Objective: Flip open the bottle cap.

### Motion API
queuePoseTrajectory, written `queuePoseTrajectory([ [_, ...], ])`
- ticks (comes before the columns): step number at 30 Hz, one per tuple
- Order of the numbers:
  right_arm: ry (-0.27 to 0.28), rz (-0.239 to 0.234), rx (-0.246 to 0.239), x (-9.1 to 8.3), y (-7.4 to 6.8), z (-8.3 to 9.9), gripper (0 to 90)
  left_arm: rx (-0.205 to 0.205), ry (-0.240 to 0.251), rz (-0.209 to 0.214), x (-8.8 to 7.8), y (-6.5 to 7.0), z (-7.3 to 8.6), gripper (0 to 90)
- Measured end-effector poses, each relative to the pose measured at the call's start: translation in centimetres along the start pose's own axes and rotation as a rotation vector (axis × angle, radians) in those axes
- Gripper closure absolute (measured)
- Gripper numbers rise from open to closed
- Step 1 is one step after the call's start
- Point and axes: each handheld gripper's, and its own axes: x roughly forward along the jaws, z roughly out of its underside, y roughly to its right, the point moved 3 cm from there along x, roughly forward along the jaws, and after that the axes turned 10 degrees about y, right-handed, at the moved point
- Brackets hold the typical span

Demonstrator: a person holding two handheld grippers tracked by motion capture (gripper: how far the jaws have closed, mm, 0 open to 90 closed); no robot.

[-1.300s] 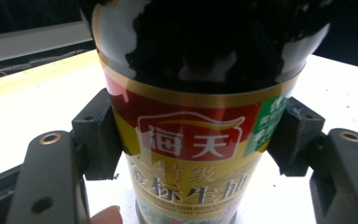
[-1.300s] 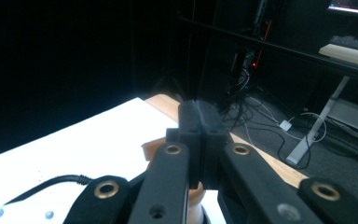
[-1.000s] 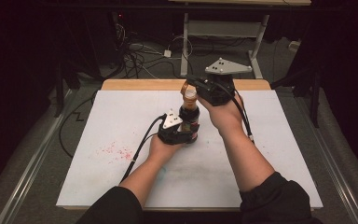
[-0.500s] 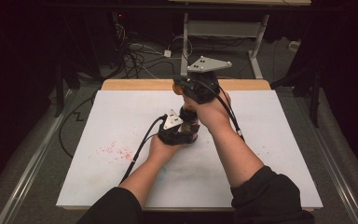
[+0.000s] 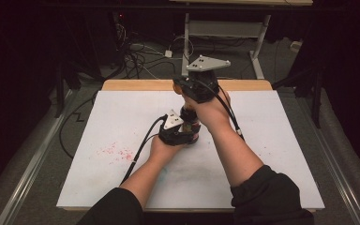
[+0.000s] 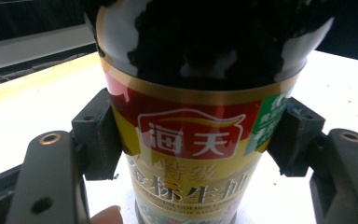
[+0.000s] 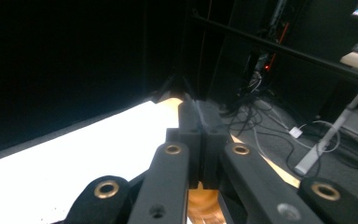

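Soy sauce bottle (image 6: 193,140) stands upright on the white board (image 5: 122,122), neck up, my left gripper (image 6: 193,135) clamped around its label. Above it, my right gripper (image 7: 200,140) is pinched together over the orange cap (image 7: 200,203).

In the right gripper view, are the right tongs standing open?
No: the right tongs have their two black pads pressed flat together, with no gap between them.

A white table (image 5: 272,159) with a wooden far edge is carrying one bottle (image 5: 191,126), standing near centre; red specks (image 5: 117,152) are lying at eight o'clock from it.
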Motion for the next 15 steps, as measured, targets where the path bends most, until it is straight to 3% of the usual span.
queuePoseTrajectory([
  [6,0.005,0.023,-0.001,-1.7,0.8,0.3,90.0,-0.002,-0.001,-0.002,0.0,0.0,0.0,28.7],
  [15,-0.015,0.064,0.03,-4.2,2.5,2.9,90.0,-0.004,-0.009,-0.007,0.1,0.0,-0.1,28.4],
])
